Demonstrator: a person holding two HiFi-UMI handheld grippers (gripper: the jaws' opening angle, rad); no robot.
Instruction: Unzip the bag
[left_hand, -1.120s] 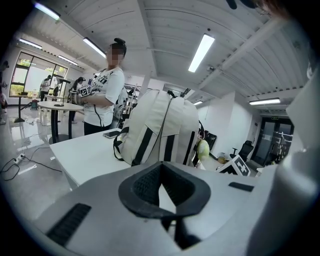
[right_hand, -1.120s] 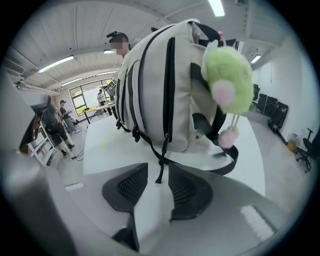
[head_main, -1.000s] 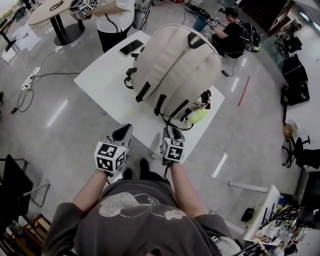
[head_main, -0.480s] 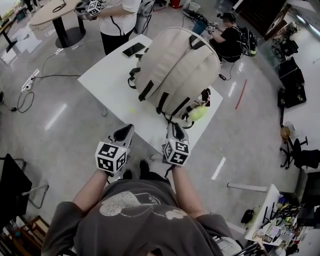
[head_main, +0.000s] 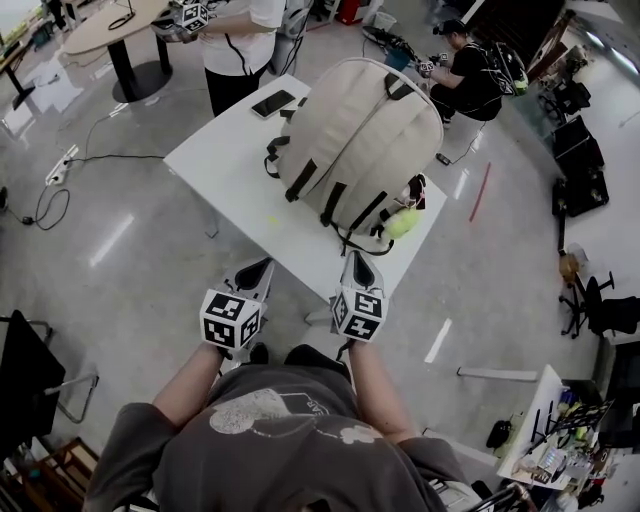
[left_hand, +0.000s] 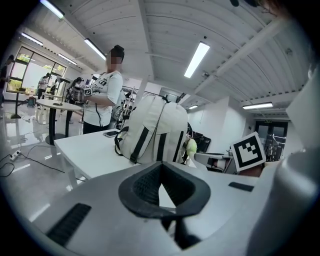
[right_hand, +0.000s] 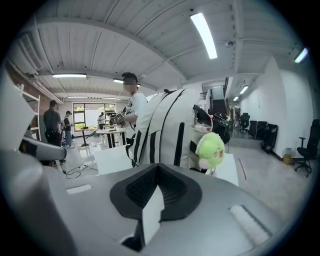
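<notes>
While we stand at the near corner of the white table (head_main: 225, 165), both tongs sit low in the frame, short of its edge. Left gripper (head_main: 258, 268): jaws closed tip to tip, nothing between them. Right gripper (head_main: 356, 262): the same, pads together and empty.

The bag (head_main: 355, 150), a beige backpack with dark straps, lies on the table's right half, straps toward us, well apart from both grippers. A green plush toy (head_main: 402, 223) hangs at its near right corner, by the table edge. A dark phone (head_main: 272, 103) lies flat near the far edge, just left of the bag. The left half of the tabletop is bare white.

Room: glossy grey floor (head_main: 120, 270) with streaks of light on it. A round table (head_main: 100, 25) on a black pedestal stands at upper left, and cables (head_main: 60, 165) trail across the floor at left. One person (head_main: 240, 30) stands at the table's far side; another (head_main: 475, 75) sits on the floor at upper right. A red stick (head_main: 481, 187) lies on the floor right of the table. A black office chair (head_main: 600, 300) stands at the right edge.
</notes>
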